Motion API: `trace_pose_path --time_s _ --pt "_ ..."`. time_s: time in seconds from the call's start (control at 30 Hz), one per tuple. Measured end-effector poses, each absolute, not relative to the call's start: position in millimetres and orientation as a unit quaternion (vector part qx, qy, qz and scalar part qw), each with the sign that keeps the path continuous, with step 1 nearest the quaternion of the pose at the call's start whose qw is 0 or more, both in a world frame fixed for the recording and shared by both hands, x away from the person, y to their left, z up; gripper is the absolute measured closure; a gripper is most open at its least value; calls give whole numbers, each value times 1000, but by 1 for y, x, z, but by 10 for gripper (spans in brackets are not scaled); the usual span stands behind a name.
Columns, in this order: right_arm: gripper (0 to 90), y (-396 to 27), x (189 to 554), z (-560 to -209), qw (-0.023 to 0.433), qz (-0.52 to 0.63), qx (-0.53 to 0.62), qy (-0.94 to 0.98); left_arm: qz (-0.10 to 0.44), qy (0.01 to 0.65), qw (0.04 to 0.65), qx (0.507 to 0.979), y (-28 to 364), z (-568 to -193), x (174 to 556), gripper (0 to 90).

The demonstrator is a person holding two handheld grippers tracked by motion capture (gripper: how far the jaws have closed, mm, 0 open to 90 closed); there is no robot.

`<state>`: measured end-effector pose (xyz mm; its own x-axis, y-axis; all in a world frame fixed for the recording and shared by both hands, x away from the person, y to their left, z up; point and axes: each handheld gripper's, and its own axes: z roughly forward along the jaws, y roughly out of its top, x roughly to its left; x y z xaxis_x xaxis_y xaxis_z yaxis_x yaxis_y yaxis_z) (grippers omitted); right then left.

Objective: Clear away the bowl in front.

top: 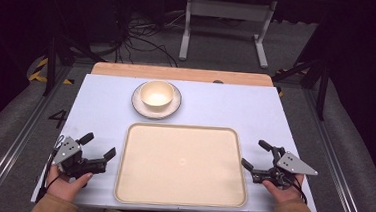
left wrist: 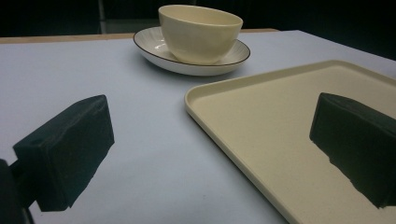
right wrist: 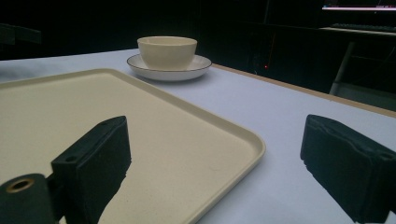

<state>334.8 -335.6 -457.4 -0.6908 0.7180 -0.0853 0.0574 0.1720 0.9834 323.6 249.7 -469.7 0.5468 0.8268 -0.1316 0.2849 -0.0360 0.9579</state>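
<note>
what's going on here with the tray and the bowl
A person sits at the table with a gripper in each hand. The left gripper and the right gripper rest at either side of an empty cream tray, jaws open and holding nothing. Beyond the tray, a cream bowl sits on a white plate. Nothing has been picked up at this moment.

tray (left wrist: 261, 135) cut off at the frame's bottom and right edges, plate (left wrist: 154, 44) partly hidden behind bowl (left wrist: 201, 30)
</note>
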Motion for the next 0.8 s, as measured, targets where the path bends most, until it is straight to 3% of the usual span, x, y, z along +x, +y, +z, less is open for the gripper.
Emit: trace_pose_path --time_s 0.8 --pt "73 -338 336 -457 276 589 282 705 239 398 568 679 250 -456 326 68"
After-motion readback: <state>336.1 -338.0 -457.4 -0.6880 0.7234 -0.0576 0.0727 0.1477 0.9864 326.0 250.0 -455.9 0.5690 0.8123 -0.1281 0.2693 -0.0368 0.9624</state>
